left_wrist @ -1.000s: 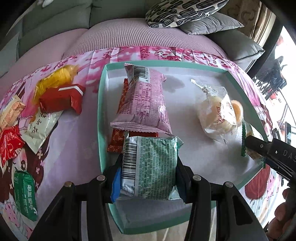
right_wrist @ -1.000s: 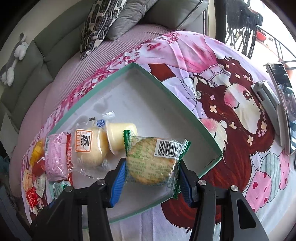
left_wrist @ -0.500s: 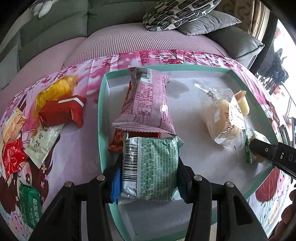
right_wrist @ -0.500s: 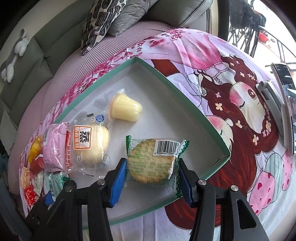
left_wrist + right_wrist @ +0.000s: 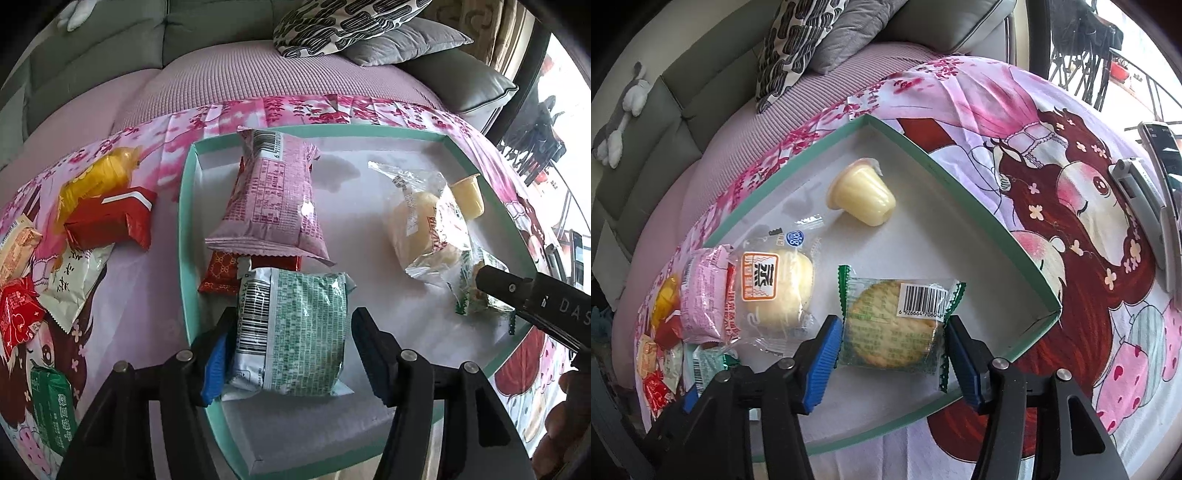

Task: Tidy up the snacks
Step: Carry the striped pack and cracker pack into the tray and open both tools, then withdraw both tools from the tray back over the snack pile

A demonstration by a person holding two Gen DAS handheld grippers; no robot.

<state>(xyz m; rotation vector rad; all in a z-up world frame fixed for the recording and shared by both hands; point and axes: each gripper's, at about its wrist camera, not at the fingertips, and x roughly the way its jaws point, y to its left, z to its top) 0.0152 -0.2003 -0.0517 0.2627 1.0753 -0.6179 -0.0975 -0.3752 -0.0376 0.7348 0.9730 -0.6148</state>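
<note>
Two grippers work low in frame over the teal-rimmed white cardboard tray [image 5: 186, 221]. Left gripper [image 5: 291, 350] and right gripper [image 5: 892, 354] stand released around the green-and-white foil snack packet [image 5: 295, 328] and the clear-wrapped round cracker [image 5: 894, 325]. Risk: withdrawing fingers may snag wrappers, dragging either snack.

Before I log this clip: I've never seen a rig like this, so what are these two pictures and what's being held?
A person holds two clamp tools, each with its own camera looking along its fingers. In the left view, the left hand-held gripper brackets a green-printed packet; its right finger shows a gap. In the right view, the right hand-held gripper brackets a wrapped cracker. Both sit in a teal-rimmed tray with a jelly cup, a wrapped bun and a pink packet. More snacks lie outside.
</note>
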